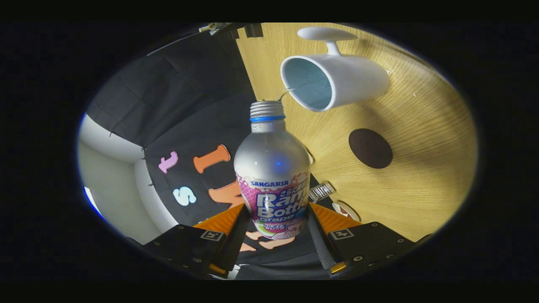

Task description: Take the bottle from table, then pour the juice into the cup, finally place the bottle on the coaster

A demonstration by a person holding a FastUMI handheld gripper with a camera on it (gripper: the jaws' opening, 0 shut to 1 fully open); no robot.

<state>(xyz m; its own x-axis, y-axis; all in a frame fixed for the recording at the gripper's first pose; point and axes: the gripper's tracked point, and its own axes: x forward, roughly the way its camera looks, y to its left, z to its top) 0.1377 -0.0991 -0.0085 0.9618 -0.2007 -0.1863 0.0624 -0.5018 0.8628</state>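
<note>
While you hold the gripper (276,219) rolled hard over, so the wooden table (421,168) stands like a wall at 3 o'clock, both fingers (236,227) clamp the label of the silver bottle (271,168). Its uncapped neck points toward 12 o'clock, and a thin stream runs from it into the white cup (337,80) at 1 o'clock. The dark round coaster (370,148) lies at 2 o'clock, apart from cup and bottle.

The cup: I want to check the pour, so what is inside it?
A thin stream runs from the bottle, held in the hand-held gripper, into the cup. Its inside looks pale blue; the liquid level cannot be made out.
</note>
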